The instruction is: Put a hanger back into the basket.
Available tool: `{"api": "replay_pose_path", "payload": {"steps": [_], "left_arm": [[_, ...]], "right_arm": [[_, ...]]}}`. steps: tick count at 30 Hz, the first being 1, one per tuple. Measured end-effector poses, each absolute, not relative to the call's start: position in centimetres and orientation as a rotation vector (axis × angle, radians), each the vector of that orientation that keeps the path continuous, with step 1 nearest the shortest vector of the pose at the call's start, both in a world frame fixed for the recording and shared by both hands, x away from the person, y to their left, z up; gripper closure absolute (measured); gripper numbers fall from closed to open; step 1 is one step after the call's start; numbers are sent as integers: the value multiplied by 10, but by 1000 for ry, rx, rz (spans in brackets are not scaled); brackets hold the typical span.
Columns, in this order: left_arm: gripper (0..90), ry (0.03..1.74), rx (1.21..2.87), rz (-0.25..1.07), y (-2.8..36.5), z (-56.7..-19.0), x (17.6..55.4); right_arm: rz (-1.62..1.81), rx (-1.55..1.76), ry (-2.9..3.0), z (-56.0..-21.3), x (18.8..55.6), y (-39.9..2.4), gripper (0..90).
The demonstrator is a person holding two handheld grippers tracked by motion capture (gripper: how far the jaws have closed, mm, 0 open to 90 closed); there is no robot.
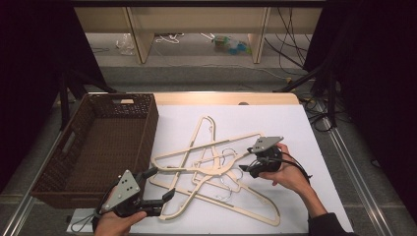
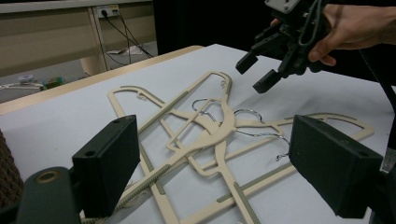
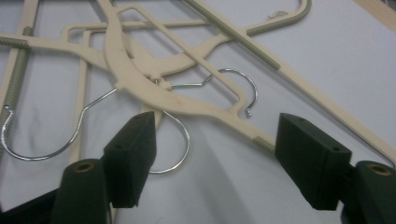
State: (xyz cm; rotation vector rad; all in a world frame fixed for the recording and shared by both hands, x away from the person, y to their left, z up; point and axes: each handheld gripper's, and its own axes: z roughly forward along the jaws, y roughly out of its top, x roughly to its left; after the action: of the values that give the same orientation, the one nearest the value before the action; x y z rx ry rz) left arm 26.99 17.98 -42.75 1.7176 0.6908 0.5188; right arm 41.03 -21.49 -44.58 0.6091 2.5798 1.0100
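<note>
Tools spread and holding nothing, you work over a tangle of cream hangers point(image 1: 216, 169) heaped on the white desk point(image 1: 295, 128). Your right tool point(image 1: 246, 169) hovers just above the pile's middle, jaws apart, with a wire hook point(image 3: 175, 140) and a cream bar point(image 3: 187, 100) lying ahead of it and between the pads, untouched. Your left tool point(image 1: 157, 189), jaws wide, waits at the near left corner of the heap, one hanger's ridged arm point(image 2: 149, 179) just ahead of it. Beyond that tool, on its left, stands the brown basket point(image 1: 83, 162), with no hanger inside.

By the look of it, the step in hand is the reach for a first hanger. Next comes a careful pinch: lower the right tool onto one bar alone, close firmly, and lift slowly, because the hooks interlock and neighbours may come along.
</note>
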Motion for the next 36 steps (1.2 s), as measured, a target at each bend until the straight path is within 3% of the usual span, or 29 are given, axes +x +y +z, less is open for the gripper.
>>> {"api": "replay_pose_path", "payload": {"steps": [26,36], "left_arm": [[173,694,1731,517,179,-429,271],[176,697,1722,515,180,-428,270]], "right_arm": [[796,578,2795,-474,467,-197,376],[754,508,2870,-470,459,-201,547]]}}
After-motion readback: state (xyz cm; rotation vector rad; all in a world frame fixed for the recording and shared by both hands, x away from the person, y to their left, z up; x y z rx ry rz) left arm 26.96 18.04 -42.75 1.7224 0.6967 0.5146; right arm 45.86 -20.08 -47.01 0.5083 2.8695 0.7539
